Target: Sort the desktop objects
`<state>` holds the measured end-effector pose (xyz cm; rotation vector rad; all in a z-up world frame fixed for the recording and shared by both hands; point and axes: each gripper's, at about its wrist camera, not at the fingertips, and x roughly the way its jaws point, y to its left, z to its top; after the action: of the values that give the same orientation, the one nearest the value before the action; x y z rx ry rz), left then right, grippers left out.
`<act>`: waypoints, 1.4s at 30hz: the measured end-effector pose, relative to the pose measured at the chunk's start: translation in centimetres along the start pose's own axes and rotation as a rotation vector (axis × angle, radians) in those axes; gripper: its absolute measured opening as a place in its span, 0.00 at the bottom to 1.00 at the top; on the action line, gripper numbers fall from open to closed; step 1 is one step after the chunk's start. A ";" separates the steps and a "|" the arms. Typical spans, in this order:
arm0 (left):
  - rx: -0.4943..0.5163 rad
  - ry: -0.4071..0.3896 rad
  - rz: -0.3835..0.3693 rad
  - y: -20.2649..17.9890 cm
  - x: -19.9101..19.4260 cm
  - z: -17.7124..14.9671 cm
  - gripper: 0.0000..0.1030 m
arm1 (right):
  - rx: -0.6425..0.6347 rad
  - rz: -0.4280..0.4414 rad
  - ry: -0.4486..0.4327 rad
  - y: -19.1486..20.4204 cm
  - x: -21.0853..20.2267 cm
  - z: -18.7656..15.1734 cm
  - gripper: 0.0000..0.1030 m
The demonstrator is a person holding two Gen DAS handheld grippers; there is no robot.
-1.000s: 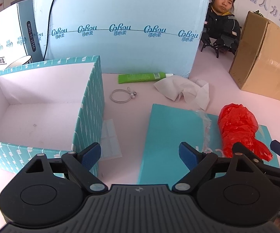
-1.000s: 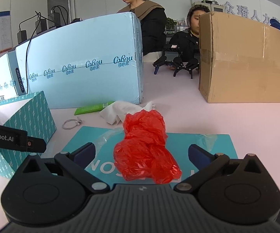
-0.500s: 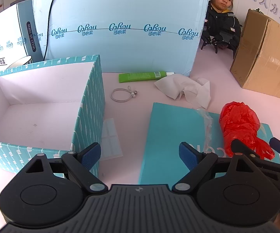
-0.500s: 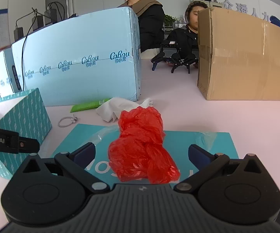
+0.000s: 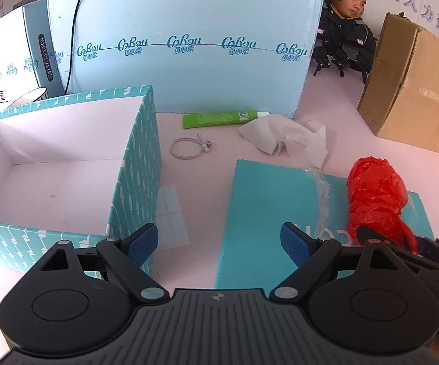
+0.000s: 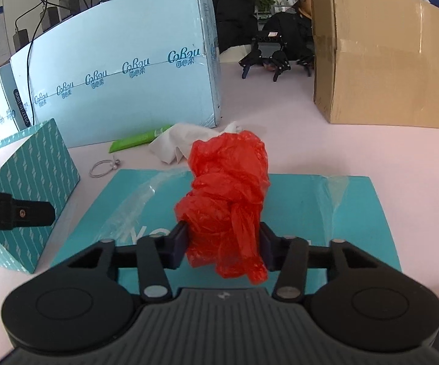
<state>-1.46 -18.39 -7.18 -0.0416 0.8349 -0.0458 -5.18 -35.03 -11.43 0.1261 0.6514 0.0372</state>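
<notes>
Far left: teal storage box (image 5: 67,164) holding nothing visible. Left gripper (image 5: 219,241) spread wide, grasping nothing. Right gripper (image 6: 223,241), wide half a second ago, now clamped on red plastic bag (image 6: 228,188) atop teal lid (image 6: 341,213). Grasp made; lift and transfer pending.

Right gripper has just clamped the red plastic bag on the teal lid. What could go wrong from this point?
1. The right gripper pinches only the lower folds of the red bag; thin film may slip out on lifting.
2. Clear plastic wrap lies against the bag on the teal lid and might drag along.
3. The left gripper hovers open nearby, so the grippers could collide.
</notes>
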 end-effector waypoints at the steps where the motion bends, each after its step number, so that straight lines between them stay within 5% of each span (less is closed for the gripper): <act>1: 0.002 -0.007 -0.016 -0.1 -0.1 0.0 0.83 | -0.002 0.004 0.005 0.0 0.0 0.0 0.45; 8: 0.040 -0.020 -0.164 -1.7 0.0 0.3 0.83 | 0.006 0.071 0.045 0.2 -0.7 -0.5 0.45; 18: 0.141 0.021 -0.433 -2.4 0.5 1.0 0.83 | -0.163 0.206 0.079 0.3 -2.6 -1.4 0.45; 26: 0.050 0.020 -0.518 -3.2 1.1 1.5 0.83 | -0.561 0.033 0.013 2.0 -3.6 -2.1 0.50; 30: 0.033 0.013 -0.538 -3.8 1.2 1.7 0.83 | -0.507 -0.062 -0.028 0.9 -3.7 -1.6 0.78; 38: 0.164 -0.026 -0.484 -5.1 1.3 3.0 0.83 | -0.241 -0.092 -0.087 -3.2 -5.0 -0.9 0.89; 42: 0.232 -0.012 -0.481 -6.3 1.6 4.7 0.83 | -0.105 -0.014 -0.094 -4.7 -5.3 -0.7 0.89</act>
<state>2.95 -24.70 -4.87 -0.0230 0.7875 -0.5939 -9.85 -39.98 -9.43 0.0220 0.5554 0.0510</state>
